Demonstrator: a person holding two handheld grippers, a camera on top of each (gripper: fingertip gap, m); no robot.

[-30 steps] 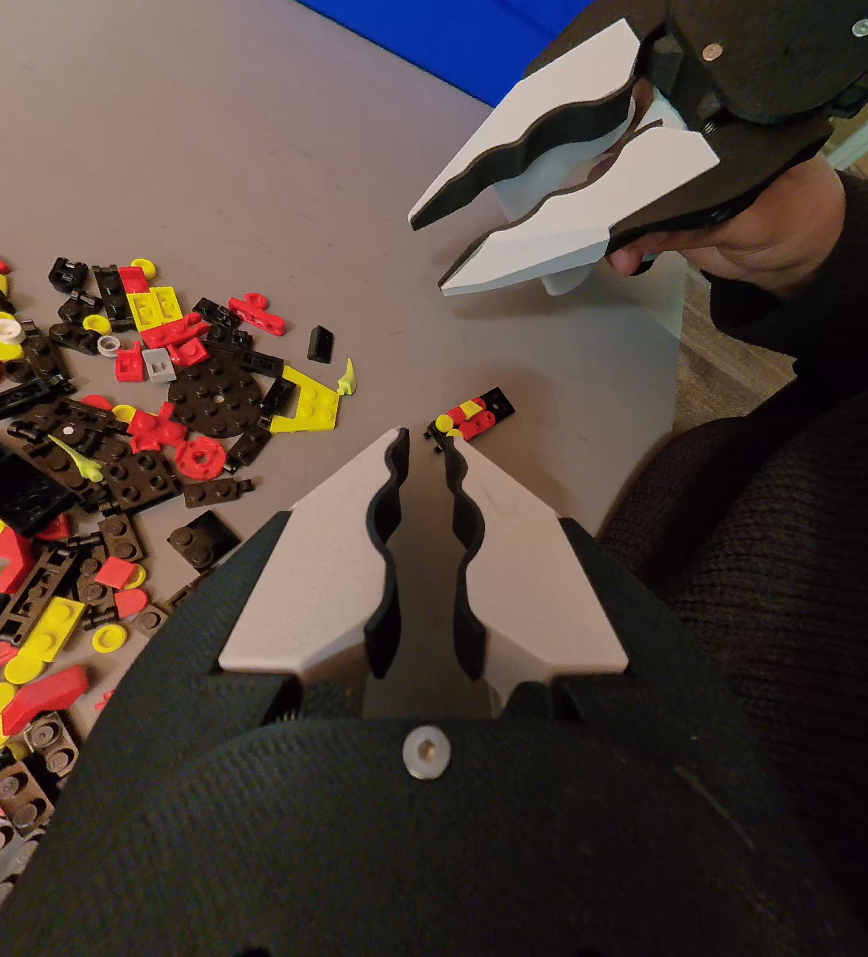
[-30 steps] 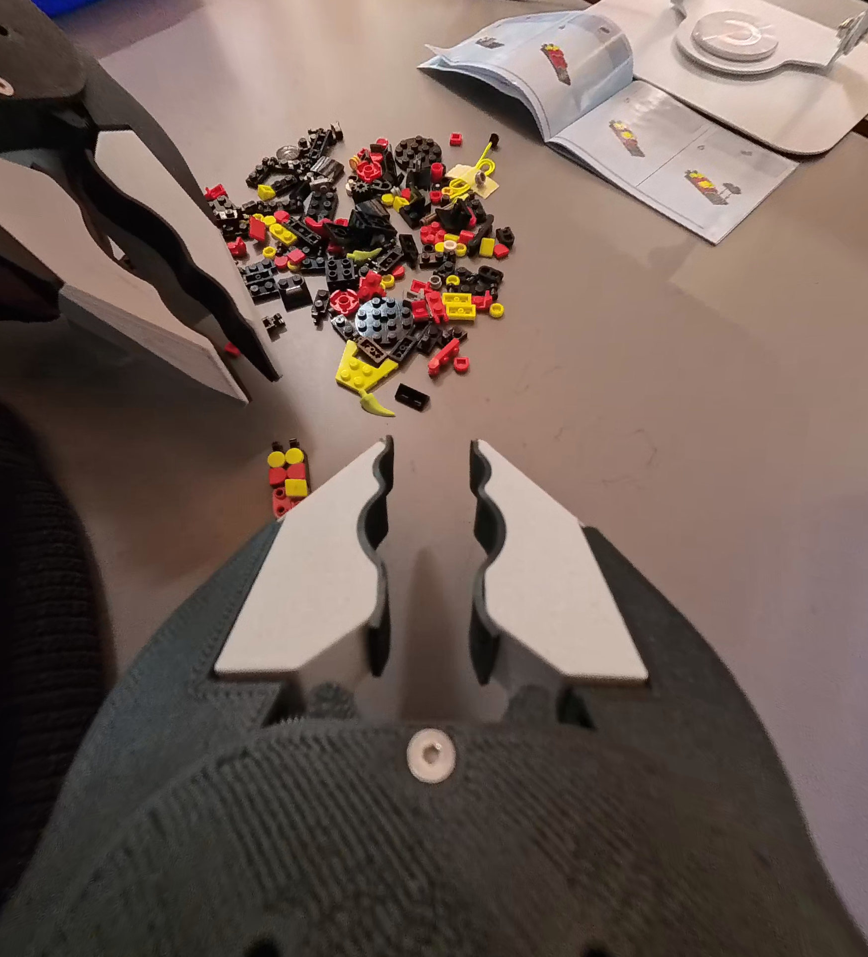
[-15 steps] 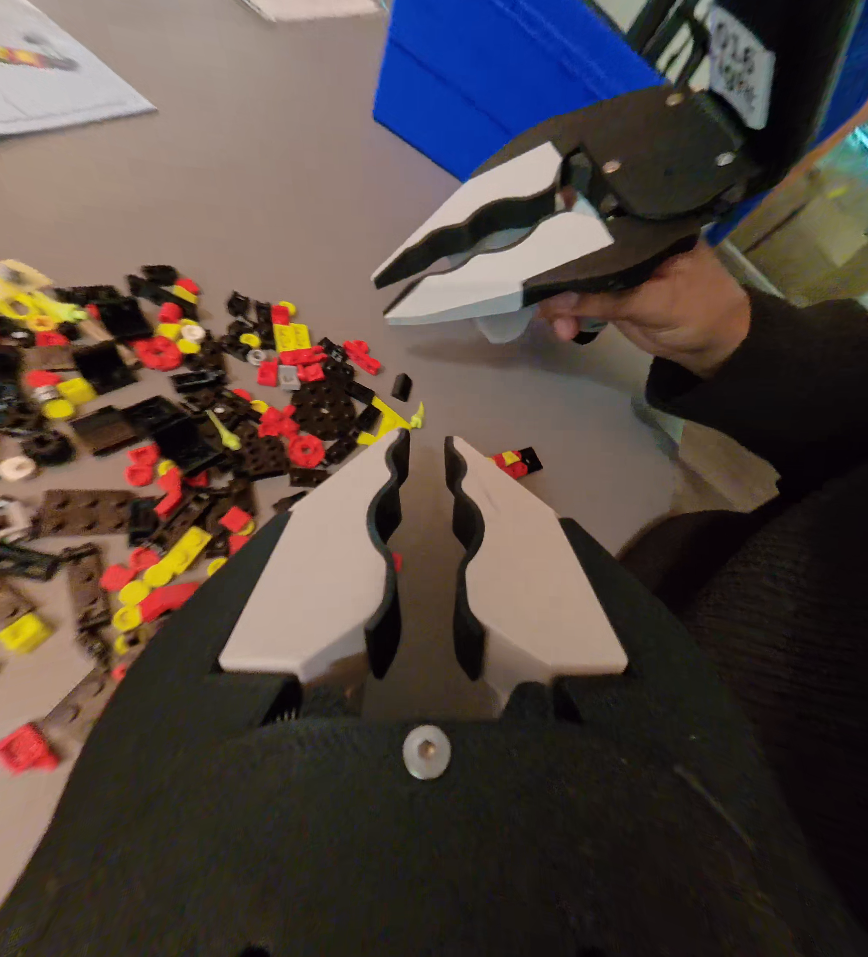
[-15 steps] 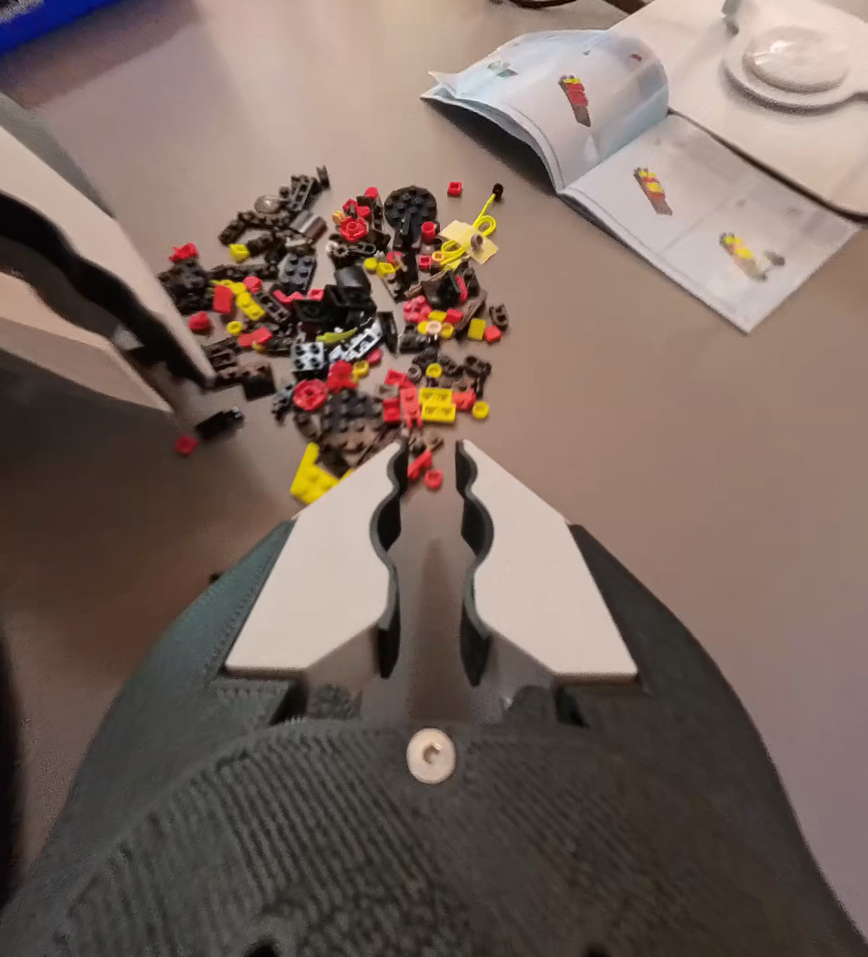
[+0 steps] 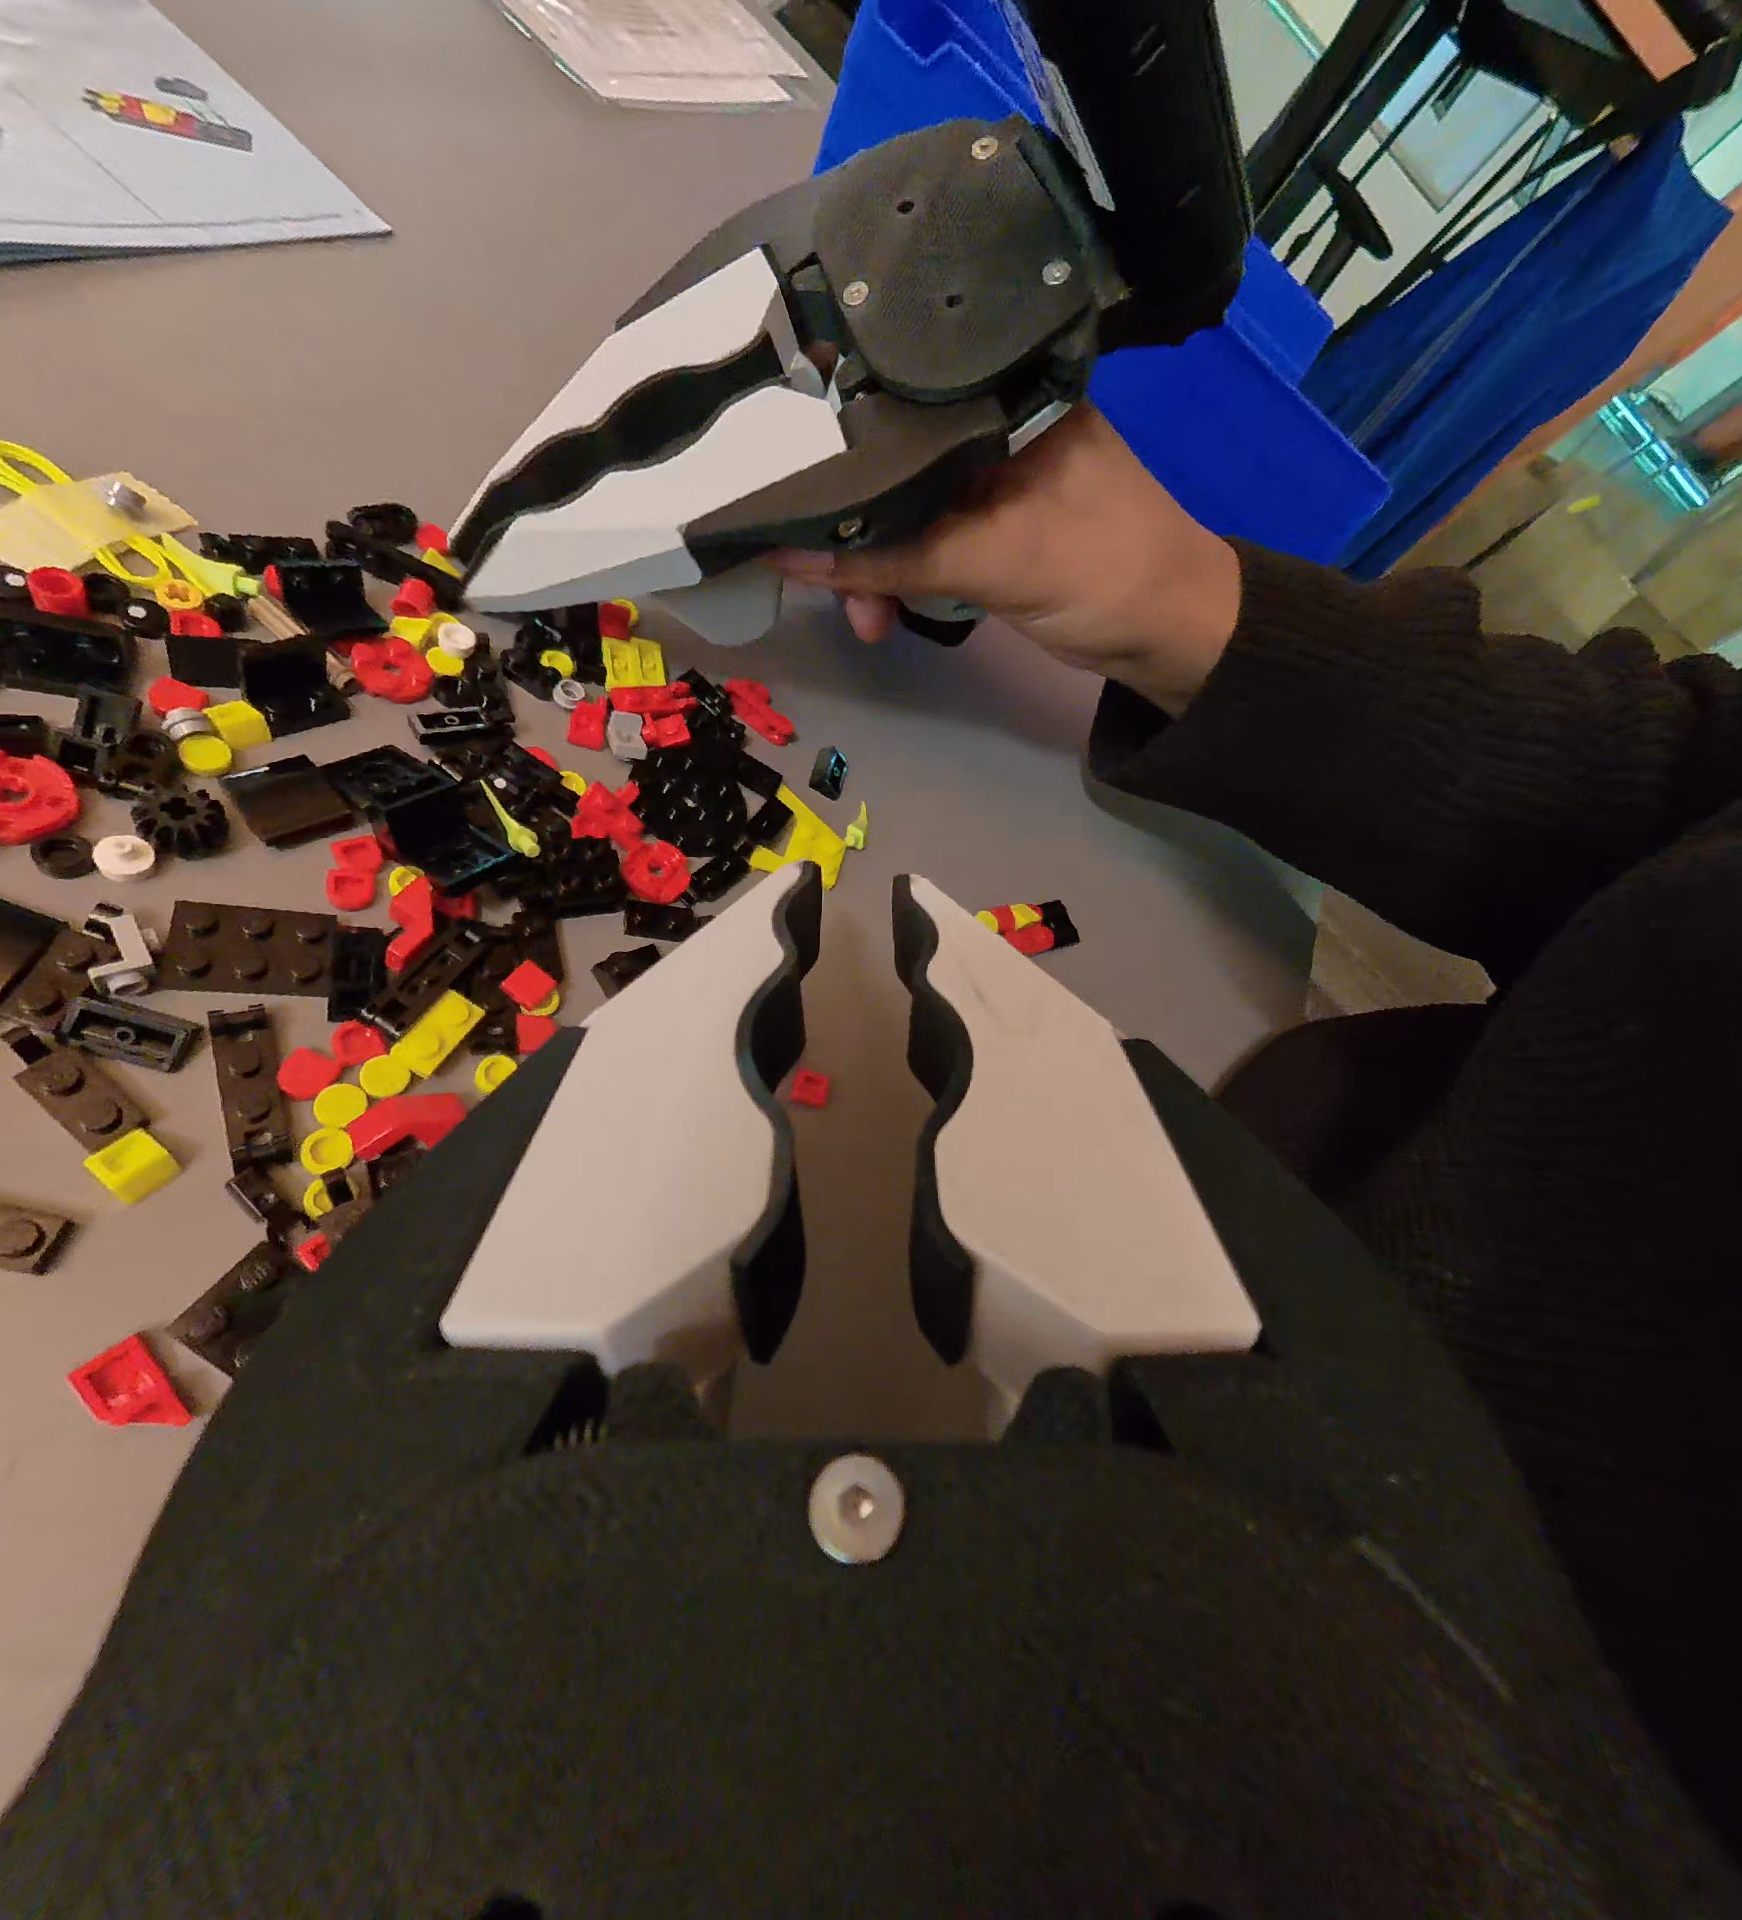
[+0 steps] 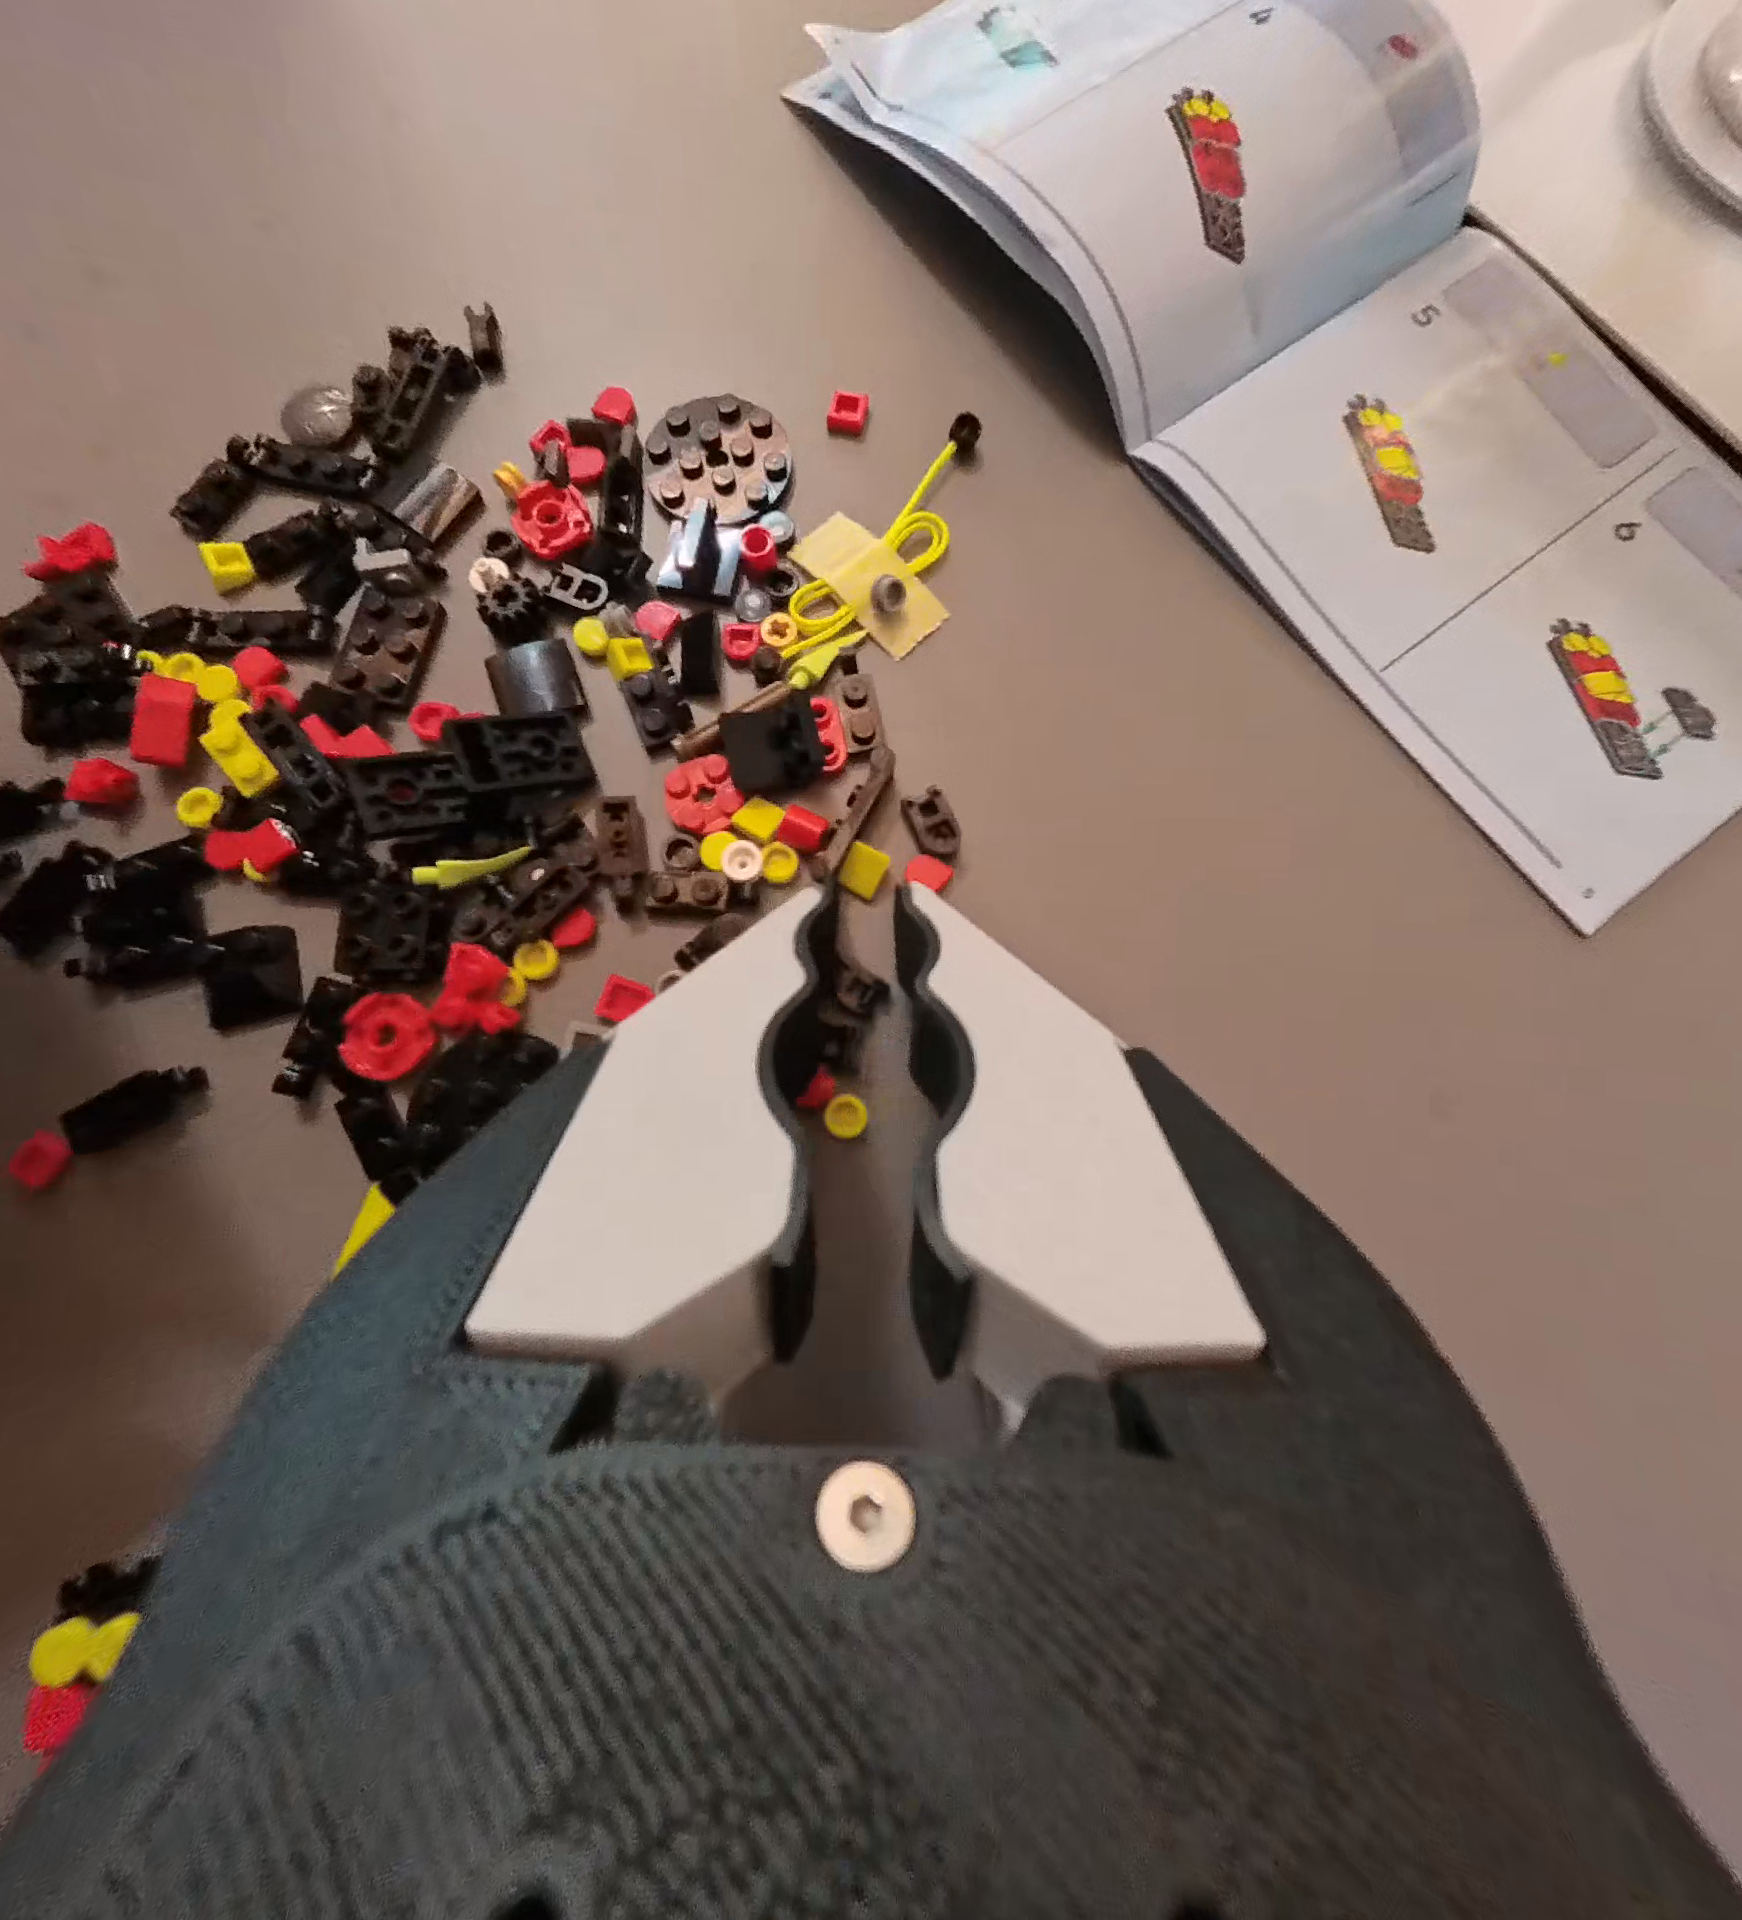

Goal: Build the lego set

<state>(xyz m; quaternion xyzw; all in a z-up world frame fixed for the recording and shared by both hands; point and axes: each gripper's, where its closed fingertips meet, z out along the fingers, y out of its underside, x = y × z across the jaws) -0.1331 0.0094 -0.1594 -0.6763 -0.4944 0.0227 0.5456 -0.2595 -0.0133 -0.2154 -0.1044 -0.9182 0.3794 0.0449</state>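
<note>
A pile of loose black, red and yellow lego pieces [image 5: 327,790] lies on the grey table [image 6: 1262,1143]; it also shows in the right wrist view [image 6: 410,748]. A small red, yellow and black assembly [image 5: 1028,925] lies apart near the table edge, just right of my left gripper [image 5: 859,894], which is open and empty. My right gripper [image 6: 865,906] hovers over the near edge of the pile, jaws narrowed to a slim gap, with black pieces [image 6: 851,997] showing through it. It also shows in the left wrist view [image 5: 467,582], tips down at the pile. The assembly [image 6: 77,1662] peeks out beside its body.
An open instruction booklet [image 6: 1366,468] lies beyond the pile on the right, next to a white plastic base [image 6: 1729,125]. A blue bin [image 5: 1210,416] stands past the table edge. A person's hand and dark sleeve [image 5: 1366,727] hold the right gripper. My hands' fingertips stand some 15 centimetres from each other. The white plastic base [image 6: 1729,125] lies some 25 centimetres from my right tips, 40 centimetres from my left tips.
My right gripper has moved forward from near the small assembly to over the pile, and its jaws have narrowed. My left gripper has swung so that more of the pile shows.
</note>
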